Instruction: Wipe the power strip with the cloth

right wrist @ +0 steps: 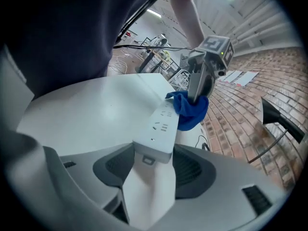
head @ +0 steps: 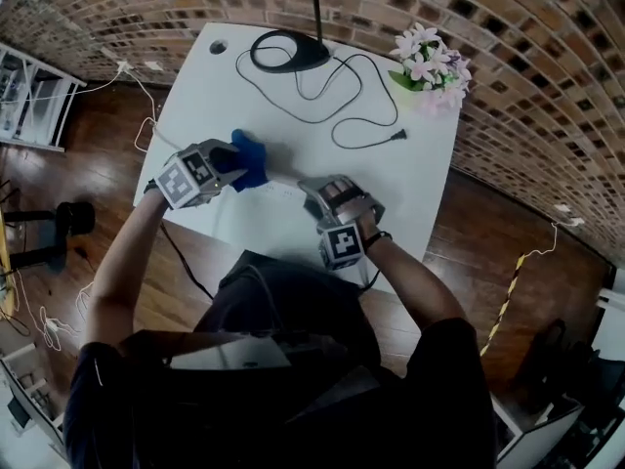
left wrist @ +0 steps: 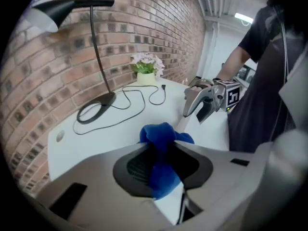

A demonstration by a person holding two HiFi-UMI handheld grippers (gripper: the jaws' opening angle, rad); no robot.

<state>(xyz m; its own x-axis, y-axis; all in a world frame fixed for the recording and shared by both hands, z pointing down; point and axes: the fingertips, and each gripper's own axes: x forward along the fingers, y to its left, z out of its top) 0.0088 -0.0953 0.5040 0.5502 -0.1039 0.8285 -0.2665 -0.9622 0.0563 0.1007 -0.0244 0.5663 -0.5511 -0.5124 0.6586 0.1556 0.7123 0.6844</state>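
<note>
Left gripper: my jaws pinch the cloth, bunched past their tips. Right gripper: my jaws clamp the strip at its near end, cloth at the far end.

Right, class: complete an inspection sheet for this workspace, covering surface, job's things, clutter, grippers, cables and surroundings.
Surface: white table, round hole near a far corner.
Job's things: power strip held by the right gripper; blue cloth in the left gripper, at the strip's far end.
Clutter: black desk lamp, pot of pink flowers, both at the far edge.
Grippers: left shut on the cloth; right shut on the power strip.
Cables: lamp cable looped loose on the table, plug free; white cable on the floor.
Surroundings: brick wall, wooden floor.
</note>
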